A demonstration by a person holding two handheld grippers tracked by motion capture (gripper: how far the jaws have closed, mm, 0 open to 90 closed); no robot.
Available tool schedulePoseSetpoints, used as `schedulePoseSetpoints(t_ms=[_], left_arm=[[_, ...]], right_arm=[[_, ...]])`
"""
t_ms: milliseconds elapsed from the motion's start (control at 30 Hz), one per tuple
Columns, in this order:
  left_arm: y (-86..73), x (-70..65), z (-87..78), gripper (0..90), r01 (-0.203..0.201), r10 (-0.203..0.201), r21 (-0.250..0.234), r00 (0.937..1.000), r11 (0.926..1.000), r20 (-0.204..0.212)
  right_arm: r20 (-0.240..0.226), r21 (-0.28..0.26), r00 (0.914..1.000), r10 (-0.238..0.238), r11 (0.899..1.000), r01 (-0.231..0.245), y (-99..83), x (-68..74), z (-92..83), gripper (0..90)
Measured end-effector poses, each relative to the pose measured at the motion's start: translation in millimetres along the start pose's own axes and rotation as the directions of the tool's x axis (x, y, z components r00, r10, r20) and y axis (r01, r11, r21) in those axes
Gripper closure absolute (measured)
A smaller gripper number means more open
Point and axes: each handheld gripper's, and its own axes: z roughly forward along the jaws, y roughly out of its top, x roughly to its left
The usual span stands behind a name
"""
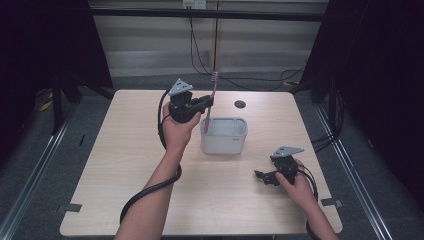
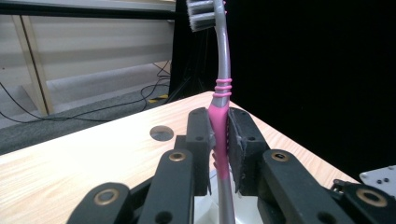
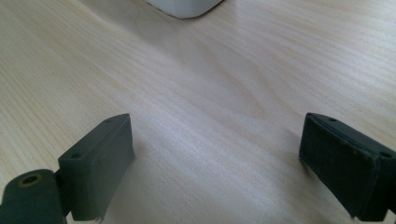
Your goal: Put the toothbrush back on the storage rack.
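A pink and grey toothbrush (image 1: 212,98) stands upright, bristles up, over the left rim of a white square container (image 1: 224,135) in the middle of the table. My left gripper (image 1: 206,104) is shut on its pink handle (image 2: 219,135), with both pads pressed against it. The brush head (image 2: 201,14) points up at the top of the left gripper view. My right gripper (image 1: 261,176) rests low near the table's front right, jaws wide apart (image 3: 215,163) with bare wood between them. A corner of the white container (image 3: 184,7) lies ahead of it.
A round dark grommet hole (image 1: 240,104) sits in the wooden table (image 1: 130,165) behind the container. Cables run along the floor past the far edge. Dark curtains stand at both sides.
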Motion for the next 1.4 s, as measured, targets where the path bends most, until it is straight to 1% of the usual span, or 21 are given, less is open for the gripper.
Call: schedulePoseSetpoints(t_ms=[33,67,133,367,433,467,567,633,833,867,1033,1100,1200,1400], left_arm=[[-0.9,1.3,1.0,79.6,-0.001,0.001,0.002,1.0000,1.0000,-0.003],[-2.9,3.6,3.5,79.6,0.009,-0.009,-0.002,0.9999,1.0000,-0.005],[-4.3,5.2,5.6,79.7,0.015,-0.015,-0.004,0.9998,0.9999,-0.012],[-5.8,8.9,10.6,79.6,0.015,-0.015,-0.007,0.9996,0.9999,-0.022],[-5.6,10.0,11.8,79.6,0.009,-0.009,-0.009,0.9996,0.9999,-0.029],[-5.7,10.6,13.4,79.6,0.013,-0.013,-0.017,0.9994,0.9998,-0.032],[-6.4,11.8,14.2,79.6,0.011,-0.011,-0.016,0.9993,0.9998,-0.036],[-7.7,12.4,15.4,79.6,0.013,-0.014,-0.024,0.9991,0.9996,-0.041],[-11.6,14.7,18.3,79.6,0.016,-0.017,-0.024,0.9985,0.9996,-0.052],[-12.4,14.8,19.0,79.6,0.021,-0.022,-0.027,0.9984,0.9994,-0.051],[-16.2,15.0,21.2,79.5,0.015,-0.016,-0.027,0.9984,0.9995,-0.055],[-18.6,15.6,21.8,79.5,0.013,-0.014,-0.017,0.9981,0.9998,-0.060],[-23.8,16.7,21.6,79.5,0.020,-0.021,-0.017,0.9977,0.9996,-0.065],[-30.9,19.1,19.8,79.4,0.020,-0.021,-0.008,0.9976,0.9998,-0.066]], right_arm=[[0.000,0.001,1.0000,0.002,1.000,-0.002,0.0,0.1,0.0,9.4],[0.000,0.001,1.0000,0.002,1.000,-0.002,0.1,0.1,0.1,9.4],[-0.001,0.001,1.0000,0.002,1.000,-0.002,0.2,0.1,0.1,9.4],[-0.001,0.001,1.0000,0.001,1.000,-0.001,0.3,0.0,0.2,9.4],[-0.001,0.000,1.0000,0.000,1.000,0.000,0.3,0.0,0.3,9.4],[-0.001,0.002,1.0000,0.003,1.000,-0.003,0.4,0.1,0.2,9.4],[-0.002,0.000,1.0000,-0.001,1.000,0.001,0.4,-0.2,0.4,9.4],[-0.002,0.001,1.0000,0.000,1.000,0.000,0.5,-0.2,0.5,9.4],[0.000,0.001,1.0000,-0.005,1.000,0.005,0.6,-0.3,0.7,9.4],[0.000,0.001,1.0000,-0.004,1.000,0.004,0.7,-0.3,0.7,9.4],[0.000,0.003,1.0000,-0.002,1.000,0.002,0.6,-0.1,0.6,9.4],[-0.002,0.000,1.0000,-0.003,1.000,0.003,0.6,-0.3,0.8,9.4],[-0.001,0.002,1.0000,-0.001,1.000,0.001,0.7,-0.1,0.6,9.4],[-0.003,0.000,1.0000,-0.002,1.000,0.002,0.7,-0.2,0.8,9.4]])
